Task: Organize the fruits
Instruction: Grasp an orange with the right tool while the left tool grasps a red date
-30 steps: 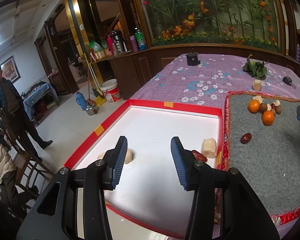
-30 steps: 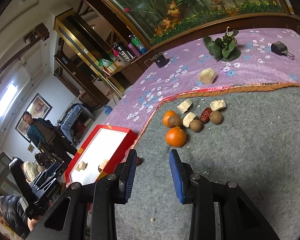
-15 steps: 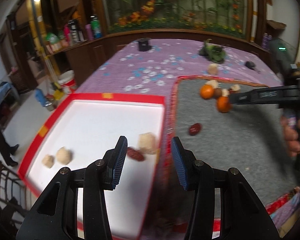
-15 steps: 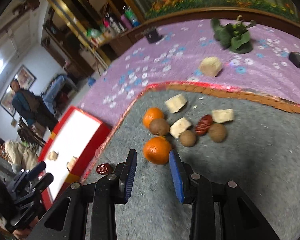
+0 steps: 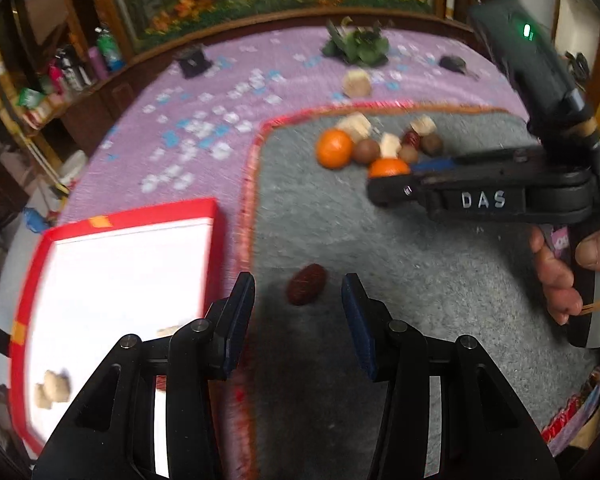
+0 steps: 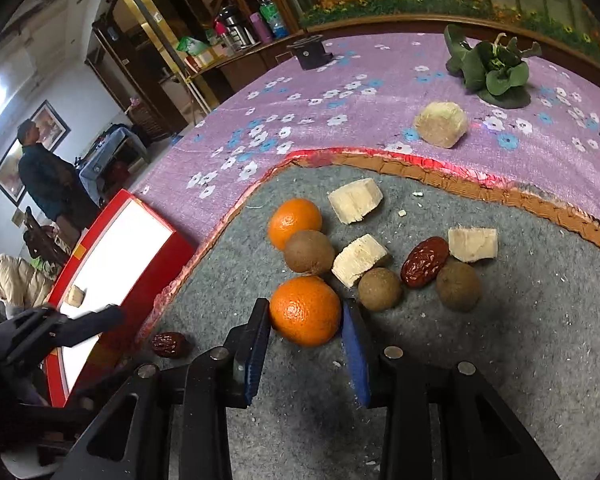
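My right gripper (image 6: 305, 322) is open, its fingers on either side of the near orange (image 6: 305, 310) on the grey mat (image 6: 500, 360). Behind it lie a second orange (image 6: 294, 222), brown round fruits (image 6: 309, 252), pale cut chunks (image 6: 355, 200) and a red date (image 6: 424, 261). My left gripper (image 5: 298, 302) is open just above a lone red date (image 5: 306, 283) near the mat's left edge; this date also shows in the right wrist view (image 6: 170, 345). The right gripper shows in the left wrist view (image 5: 392, 184) at the orange (image 5: 388, 168).
A red-rimmed white tray (image 5: 132, 216) lies left of the mat, with pale chunks (image 5: 52, 388) in it. On the purple flowered cloth (image 6: 300, 120) lie a pale chunk (image 6: 440, 124), a leafy green plant (image 6: 492, 68) and a small black object (image 6: 310, 54). People stand far left.
My left gripper has swung right from over the tray to the mat, closing in on the lone date. My right gripper has moved forward so that its fingers flank the near orange.
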Available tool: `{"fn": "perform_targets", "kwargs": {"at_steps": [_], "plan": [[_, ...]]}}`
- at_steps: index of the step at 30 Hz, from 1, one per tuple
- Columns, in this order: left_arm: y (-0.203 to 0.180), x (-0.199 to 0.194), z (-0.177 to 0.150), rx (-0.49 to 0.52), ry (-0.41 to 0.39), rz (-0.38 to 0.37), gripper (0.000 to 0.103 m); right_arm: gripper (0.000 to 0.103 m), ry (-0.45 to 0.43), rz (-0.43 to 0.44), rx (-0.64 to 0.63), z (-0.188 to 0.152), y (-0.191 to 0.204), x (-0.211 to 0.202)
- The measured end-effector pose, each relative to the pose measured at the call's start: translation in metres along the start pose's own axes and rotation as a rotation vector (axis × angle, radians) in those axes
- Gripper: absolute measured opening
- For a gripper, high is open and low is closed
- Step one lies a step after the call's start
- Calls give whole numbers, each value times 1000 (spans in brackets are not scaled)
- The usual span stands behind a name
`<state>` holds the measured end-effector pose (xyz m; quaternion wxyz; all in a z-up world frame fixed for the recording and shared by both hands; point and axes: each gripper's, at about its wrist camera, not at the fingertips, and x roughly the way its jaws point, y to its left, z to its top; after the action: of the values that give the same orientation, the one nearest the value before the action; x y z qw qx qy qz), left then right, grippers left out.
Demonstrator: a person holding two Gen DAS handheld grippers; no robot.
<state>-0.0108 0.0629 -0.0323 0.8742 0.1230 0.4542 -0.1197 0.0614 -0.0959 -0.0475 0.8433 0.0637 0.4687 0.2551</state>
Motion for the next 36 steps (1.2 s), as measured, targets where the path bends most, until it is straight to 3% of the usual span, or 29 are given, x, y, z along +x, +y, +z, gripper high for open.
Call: {"fn": "perform_targets", "kwargs": {"at_steps": [7,12,15,24,28,31,36], "plan": [[-3,25,1,14,52,-96,45,35,-5,17,17,0,-2,-1],[1,22,0,11,31,-134,23,34,-6,30,39,0,-3,-4],[-1,20,-2,10,20,-137,19,34,-18,86,70,2,-7,-10],[-4,6,-11,-36,-20,-105,18,34,-60,153,90,2,-3,-19],[-1,-24,-18,-67,-91,-84,18,34,-93,182,66,1,5,-24],[14,-53,-24,-111,-157,-71,18,34,-108,234,51,1,13,-24],[60,-93,-43,-209,-230,14,18,34,-86,288,38,0,43,-18]]}}
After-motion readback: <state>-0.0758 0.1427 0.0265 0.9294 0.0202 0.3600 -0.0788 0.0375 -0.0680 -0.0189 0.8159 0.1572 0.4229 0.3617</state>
